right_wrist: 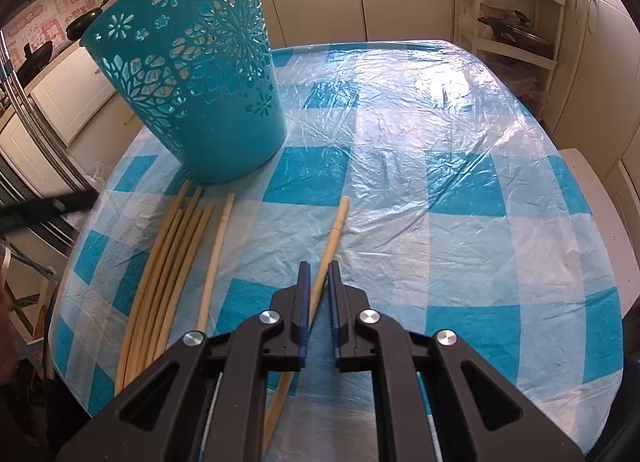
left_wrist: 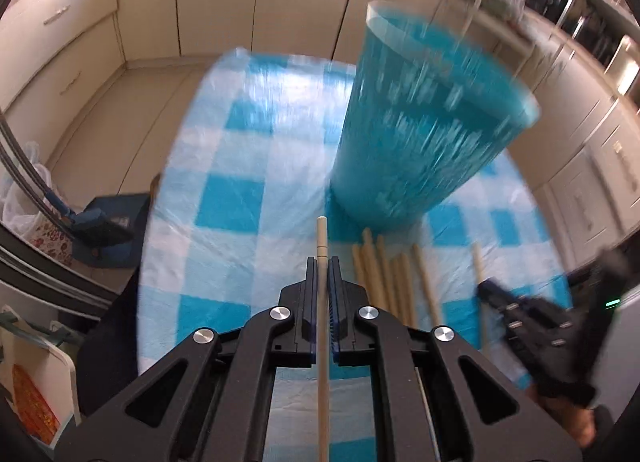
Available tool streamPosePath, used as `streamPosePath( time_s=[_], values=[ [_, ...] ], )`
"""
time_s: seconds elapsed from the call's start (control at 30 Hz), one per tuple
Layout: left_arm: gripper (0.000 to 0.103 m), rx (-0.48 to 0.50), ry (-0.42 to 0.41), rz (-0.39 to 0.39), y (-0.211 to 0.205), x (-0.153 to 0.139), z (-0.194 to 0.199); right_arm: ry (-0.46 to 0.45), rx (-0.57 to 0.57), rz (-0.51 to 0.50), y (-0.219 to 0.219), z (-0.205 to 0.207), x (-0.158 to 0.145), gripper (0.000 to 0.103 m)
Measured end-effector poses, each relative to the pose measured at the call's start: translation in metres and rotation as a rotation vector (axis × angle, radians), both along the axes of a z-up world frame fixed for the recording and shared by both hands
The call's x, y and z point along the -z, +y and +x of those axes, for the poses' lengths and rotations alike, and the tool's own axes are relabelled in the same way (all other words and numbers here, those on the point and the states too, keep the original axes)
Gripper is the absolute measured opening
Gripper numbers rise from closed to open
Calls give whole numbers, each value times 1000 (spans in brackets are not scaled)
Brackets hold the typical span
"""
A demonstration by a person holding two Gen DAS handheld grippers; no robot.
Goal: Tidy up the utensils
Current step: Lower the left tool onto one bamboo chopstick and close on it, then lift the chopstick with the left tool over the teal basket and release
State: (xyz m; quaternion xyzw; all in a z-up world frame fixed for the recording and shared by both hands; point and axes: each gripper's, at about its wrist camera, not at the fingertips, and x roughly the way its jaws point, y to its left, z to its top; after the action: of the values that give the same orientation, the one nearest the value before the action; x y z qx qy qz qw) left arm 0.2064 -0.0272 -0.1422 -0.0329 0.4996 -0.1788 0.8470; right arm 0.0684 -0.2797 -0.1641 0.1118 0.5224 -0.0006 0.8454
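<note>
Item: chopstick (left_wrist: 322,238), pale, round, one of a set; I take it for wood or bamboo, though the pictures do not settle the material
Where it is: clamped lengthwise in my left gripper (left_wrist: 322,268), its thicker end poking out past the fingertips, above the checked tablecloth (left_wrist: 224,206)
Left gripper: closed tight on that chopstick, pads pressing both sides
Second item: another chopstick (right_wrist: 334,236) lying apart from the others on the cloth, running in between the pads of my right gripper (right_wrist: 319,274)
Right gripper: nearly closed around that stick; a sliver of gap shows on one side, so I cannot tell whether it is truly pinched
Remaining stock: a bundle of chopsticks (right_wrist: 176,258) lying side by side on the cloth just in front of the basket, plus one single beside them
Destination, as I judge it: the teal cut-out basket (right_wrist: 208,74), standing upright on the table, tall and open-topped
Weight: very light, I judge; barely loads the grip
Stiffness: rigid along its length, thin enough to snap if levered
Surface: smooth and round, likely to roll or pivot between flat pads
Where to hold: near the thicker upper end, pads square across it, so the long tail hangs down and drops into the basket tip first
Caution: the plastic film over the cloth looks slick; sticks may skid when nudged
</note>
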Motion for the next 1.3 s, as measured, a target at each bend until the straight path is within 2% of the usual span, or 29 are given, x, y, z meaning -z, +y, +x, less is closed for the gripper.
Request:
streamPosePath(
  time_s=[0.2,0.23,0.33,0.4,0.5,0.7,0.9,1.03,1.07,1.1,1.13,1.17,1.2,1.23,1.3],
  values=[
    [5,-29,-258,-210,10,-103,-8,4,7,3,-1,0,0,10],
    [5,-40,-325,-262,7,-124,-3,3,7,4,0,0,0,10],
    [5,-50,-451,-336,-9,-151,11,-4,10,14,-2,-1,1,10],
    [5,-76,-507,-340,-27,-161,28,-8,12,23,-3,-2,1,10],
    [5,-120,-571,-297,-49,-161,49,-9,13,31,-4,-2,1,10],
    [5,-187,-570,-217,-77,-125,89,-3,1,22,-3,-2,0,10],
    [5,-158,-546,-126,-80,-85,77,13,1,30,-5,2,0,10],
    [7,-116,-511,-70,-76,-69,63,31,1,21,-6,3,-1,10],
    [9,-107,-508,-58,-74,-66,59,33,-1,19,-6,3,-1,10],
    [18,-102,-503,-50,-72,-66,56,38,-2,15,-6,4,-1,10],
    [33,-99,-498,-39,-68,-66,51,42,-3,7,-4,5,-1,9],
    [42,-104,-500,-31,-63,-66,45,46,-7,-3,-3,6,-1,9],
    [54,-117,-509,-20,-57,-67,39,47,-16,-22,0,6,-1,9],
    [58,-126,-517,-15,-53,-68,34,46,-29,-43,3,7,-1,9],
    [60,-128,-517,-19,-44,-70,24,45,-48,-70,6,8,0,8]
  ],
)
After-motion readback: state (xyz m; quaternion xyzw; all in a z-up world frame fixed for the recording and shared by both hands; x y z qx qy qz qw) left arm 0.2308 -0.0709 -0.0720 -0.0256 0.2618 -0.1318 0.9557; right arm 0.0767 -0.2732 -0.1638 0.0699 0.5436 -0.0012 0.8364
